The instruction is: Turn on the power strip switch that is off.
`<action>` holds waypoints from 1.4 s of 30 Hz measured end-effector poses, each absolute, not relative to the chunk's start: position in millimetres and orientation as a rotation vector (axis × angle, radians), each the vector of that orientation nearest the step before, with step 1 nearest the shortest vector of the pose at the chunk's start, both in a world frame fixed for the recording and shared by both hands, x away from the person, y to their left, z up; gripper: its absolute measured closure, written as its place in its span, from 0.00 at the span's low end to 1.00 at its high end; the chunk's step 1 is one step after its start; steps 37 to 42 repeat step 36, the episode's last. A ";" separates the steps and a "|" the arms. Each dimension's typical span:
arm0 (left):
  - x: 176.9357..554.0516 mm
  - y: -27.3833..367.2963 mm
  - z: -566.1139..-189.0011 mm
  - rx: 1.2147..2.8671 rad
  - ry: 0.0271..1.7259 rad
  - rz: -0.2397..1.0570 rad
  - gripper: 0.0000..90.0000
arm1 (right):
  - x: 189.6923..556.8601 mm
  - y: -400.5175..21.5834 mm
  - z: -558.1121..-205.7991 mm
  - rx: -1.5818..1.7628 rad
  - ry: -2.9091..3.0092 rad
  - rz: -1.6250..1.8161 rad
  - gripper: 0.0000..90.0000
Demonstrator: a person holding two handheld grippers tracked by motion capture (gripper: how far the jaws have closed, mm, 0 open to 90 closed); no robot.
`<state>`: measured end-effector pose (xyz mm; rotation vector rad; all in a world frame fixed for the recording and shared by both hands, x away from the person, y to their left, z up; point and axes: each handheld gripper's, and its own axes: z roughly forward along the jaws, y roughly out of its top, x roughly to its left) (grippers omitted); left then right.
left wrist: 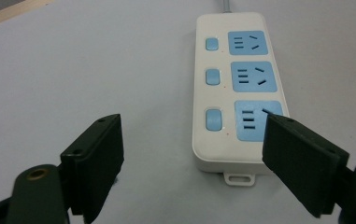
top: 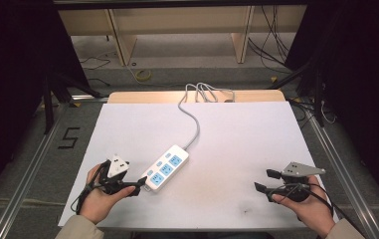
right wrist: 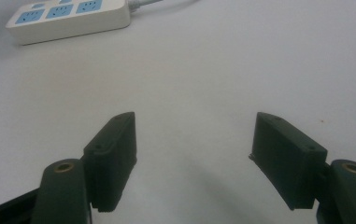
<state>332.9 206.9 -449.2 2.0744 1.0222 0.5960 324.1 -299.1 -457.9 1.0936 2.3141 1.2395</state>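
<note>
White sheet-covered table (top: 236,149) sitting on a grey floor amid dark curtains, white plastic power strip with three blue sockets (top: 166,168) lying diagonally left of centre, left gripper (top: 136,185) hovering with jaws apart at its near end, right gripper (top: 262,180) waiting well apart, jaws spread.

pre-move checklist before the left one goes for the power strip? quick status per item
1. Left hand-held gripper open: ok.
2. White plastic power strip with three blue sockets right in front of its jaws, near end between them but off to one side: ok.
3. Strip lying flat on the white table sheet: ok.
4. Grey cable slack, looped at the far table edge: ok.
5. Right hand-held gripper open, apart from the strip: ok.
6. Switch positions: cannot tell.
</note>
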 end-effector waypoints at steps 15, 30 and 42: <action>326.4 216.9 -454.8 2.099 1.038 0.599 0.22 | 324.6 -299.1 -458.4 1.094 2.316 1.237 0.34; 328.6 213.4 -455.8 2.116 1.029 0.602 0.22 | 325.7 -298.8 -458.5 1.089 2.318 1.237 0.33; 329.3 212.6 -455.8 2.107 1.034 0.606 0.22 | 325.8 -298.9 -458.4 1.089 2.316 1.238 0.33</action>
